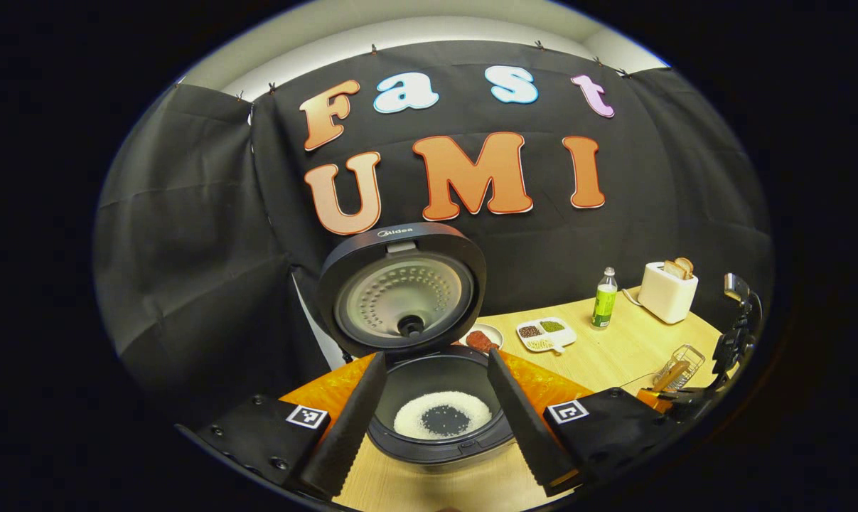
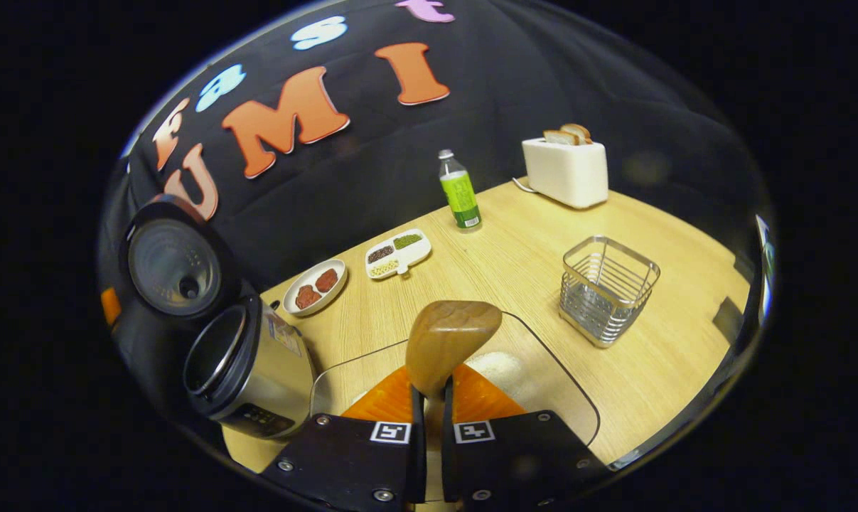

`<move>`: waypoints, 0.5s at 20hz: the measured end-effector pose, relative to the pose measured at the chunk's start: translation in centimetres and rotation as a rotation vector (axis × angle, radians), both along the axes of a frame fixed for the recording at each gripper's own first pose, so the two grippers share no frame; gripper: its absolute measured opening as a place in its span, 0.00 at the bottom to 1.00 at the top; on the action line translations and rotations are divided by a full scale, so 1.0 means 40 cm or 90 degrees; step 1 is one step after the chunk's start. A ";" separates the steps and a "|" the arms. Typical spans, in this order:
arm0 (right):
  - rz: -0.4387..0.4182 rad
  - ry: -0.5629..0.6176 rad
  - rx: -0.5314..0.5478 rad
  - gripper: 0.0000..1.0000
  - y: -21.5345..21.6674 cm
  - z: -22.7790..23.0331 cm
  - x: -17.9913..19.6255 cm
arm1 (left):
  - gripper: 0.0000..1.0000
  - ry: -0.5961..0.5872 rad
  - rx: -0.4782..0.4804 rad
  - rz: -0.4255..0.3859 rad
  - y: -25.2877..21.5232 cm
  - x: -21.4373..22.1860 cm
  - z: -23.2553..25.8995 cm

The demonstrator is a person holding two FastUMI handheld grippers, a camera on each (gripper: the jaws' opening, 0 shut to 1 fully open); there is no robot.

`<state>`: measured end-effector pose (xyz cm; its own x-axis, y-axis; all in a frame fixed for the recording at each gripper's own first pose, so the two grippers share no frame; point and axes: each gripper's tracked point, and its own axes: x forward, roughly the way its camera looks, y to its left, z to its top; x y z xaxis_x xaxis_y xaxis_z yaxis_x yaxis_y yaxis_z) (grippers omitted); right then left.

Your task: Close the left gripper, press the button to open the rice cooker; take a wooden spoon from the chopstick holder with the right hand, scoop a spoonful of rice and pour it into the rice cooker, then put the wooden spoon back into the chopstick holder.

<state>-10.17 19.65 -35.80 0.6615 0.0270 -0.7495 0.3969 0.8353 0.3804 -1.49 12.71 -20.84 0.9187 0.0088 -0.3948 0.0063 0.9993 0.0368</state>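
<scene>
On the wooden table (image 2: 514, 263), rice cooker (image 1: 439, 405) stands with lid (image 1: 401, 290) swung up and back; a ring of white rice (image 1: 441, 414) lies in the inner pot with the dark bottom bare in the middle. Left gripper (image 1: 439, 419) hovers just in front of the pot, jaws wide apart, holding nothing.

Right gripper (image 2: 429, 434) has its jaws drawn narrow, clamped on the handle of the wooden spoon (image 2: 450, 341). Spoon's long axis runs along the fingers, straight away from the camera; bowl end forward and up, convex back facing the lens, so whether it carries rice can't be told. It hangs over a clear container (image 2: 471, 384) holding a white rice heap on an orange mat (image 2: 379, 409).

Wire chopstick holder (image 2: 606, 288) sits to the right, near the spoon but apart from it.

My read: button step done, some rice poured, spoon out. Either another scoop or the return. A return calls for swinging right and dropping the spoon upright into the holder.
</scene>
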 end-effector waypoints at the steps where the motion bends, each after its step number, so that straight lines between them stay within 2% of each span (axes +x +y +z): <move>1: -0.016 0.005 0.017 0.08 -0.002 -0.005 0.000 | 0.96 0.003 -0.001 -0.003 -0.003 -0.002 0.000; 4: -0.033 0.007 0.034 0.08 -0.002 -0.005 -0.014 | 0.96 0.010 0.002 -0.016 -0.013 -0.003 -0.014; 10: 0.023 -0.015 0.020 0.08 0.066 0.028 0.010 | 0.96 0.014 0.001 -0.028 -0.017 -0.007 -0.019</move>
<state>-9.75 22.29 -34.69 0.6766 0.0743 -0.7326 0.3575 0.8367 0.4150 -1.77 12.02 -21.59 0.9093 -0.0307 -0.4151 0.0510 0.9980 0.0380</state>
